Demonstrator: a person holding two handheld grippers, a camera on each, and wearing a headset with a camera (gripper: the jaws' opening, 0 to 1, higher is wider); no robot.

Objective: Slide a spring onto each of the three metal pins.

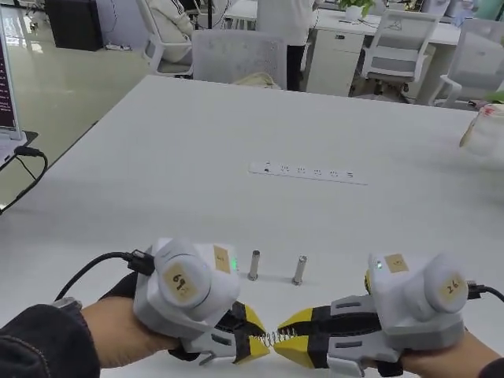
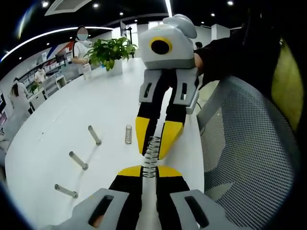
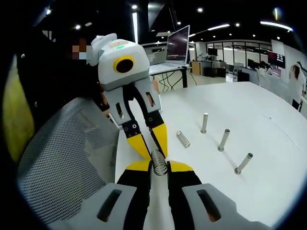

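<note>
A small steel spring (image 1: 272,339) is stretched between the tips of both grippers near the table's front edge. My left gripper (image 1: 258,343) is shut on one end of it, and my right gripper (image 1: 282,340) is shut on the other. In the left gripper view, the spring (image 2: 151,155) runs from my own jaws (image 2: 147,171) up to the right gripper (image 2: 154,143). Three upright metal pins (image 2: 78,160) stand bare in a row, with a second spring (image 2: 128,134) lying loose beside them. Two pins (image 1: 253,265) show just beyond the grippers. The right gripper view has the pins (image 3: 223,140) and loose spring (image 3: 182,139).
A white power strip (image 1: 307,172) lies mid-table. A black cable (image 1: 31,169) hangs off the left edge. Office chairs (image 1: 236,55) stand at the far side. A grey mesh chair (image 2: 249,158) sits right behind the grippers. A potted plant (image 2: 112,50) stands far off.
</note>
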